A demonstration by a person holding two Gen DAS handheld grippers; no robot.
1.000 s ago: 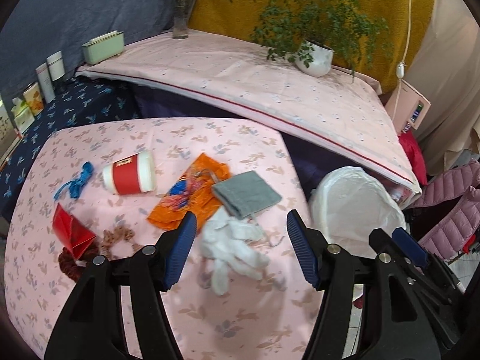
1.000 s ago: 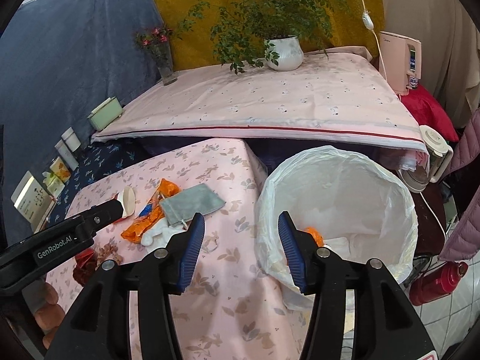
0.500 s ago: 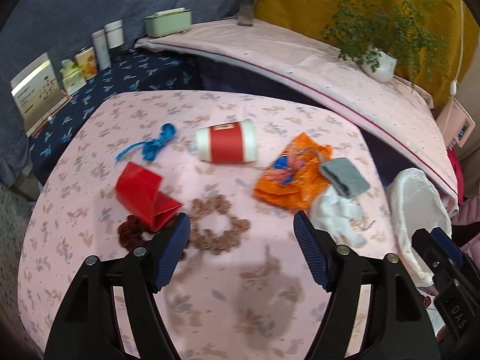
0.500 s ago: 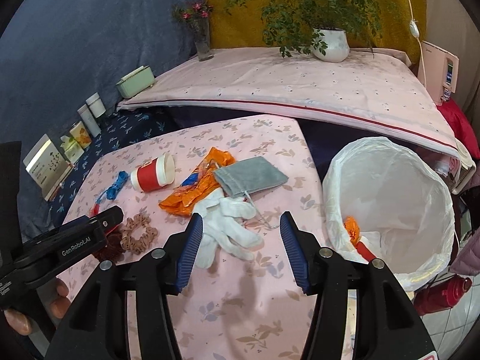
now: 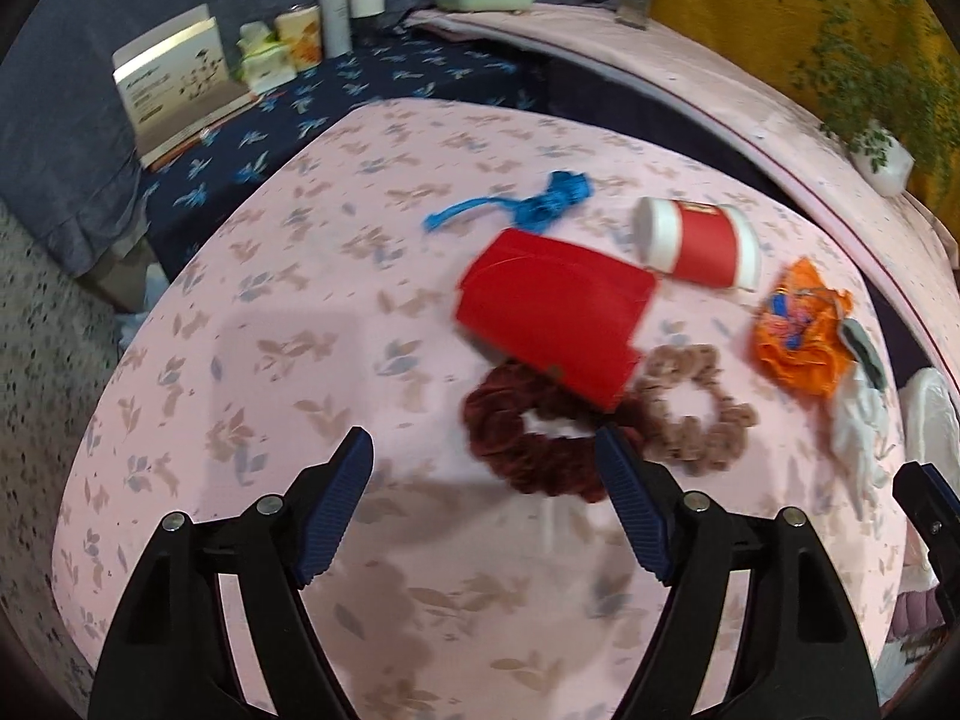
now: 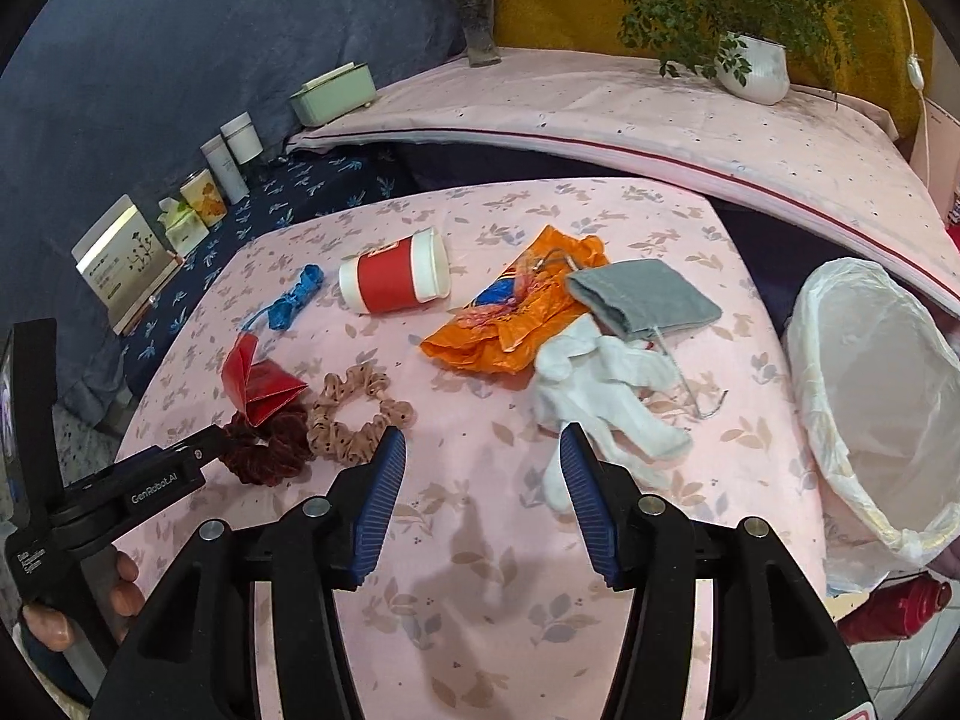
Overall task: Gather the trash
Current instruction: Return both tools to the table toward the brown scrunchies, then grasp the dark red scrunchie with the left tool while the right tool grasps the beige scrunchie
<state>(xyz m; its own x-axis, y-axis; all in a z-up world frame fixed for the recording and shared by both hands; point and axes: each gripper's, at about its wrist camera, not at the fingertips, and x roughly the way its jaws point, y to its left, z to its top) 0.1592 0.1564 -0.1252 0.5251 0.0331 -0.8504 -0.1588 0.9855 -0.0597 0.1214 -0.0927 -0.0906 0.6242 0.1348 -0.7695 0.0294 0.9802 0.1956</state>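
My left gripper [image 5: 483, 480] is open and empty, low over the pink table, just short of a dark red scrunchie [image 5: 528, 438] and a folded red paper [image 5: 555, 312]. A red and white paper cup [image 5: 699, 249] lies on its side beyond, beside an orange wrapper [image 5: 801, 330]. My right gripper [image 6: 480, 480] is open and empty above the table. White gloves [image 6: 606, 384] lie just ahead of its right finger, with a grey pouch [image 6: 645, 297] and the orange wrapper [image 6: 516, 312] behind. The white-lined trash bin [image 6: 870, 390] stands off the table's right edge.
A tan scrunchie [image 6: 354, 414] and a blue cord [image 6: 294, 294] also lie on the table. A navy shelf on the left holds a box [image 6: 123, 258] and tins. A raised pink ledge behind carries a potted plant [image 6: 753, 63], a vase and a green box [image 6: 333, 93].
My left gripper has swung left across the table, from the gloves to the red paper and scrunchies. My right gripper has turned left from the bin toward the table's middle.
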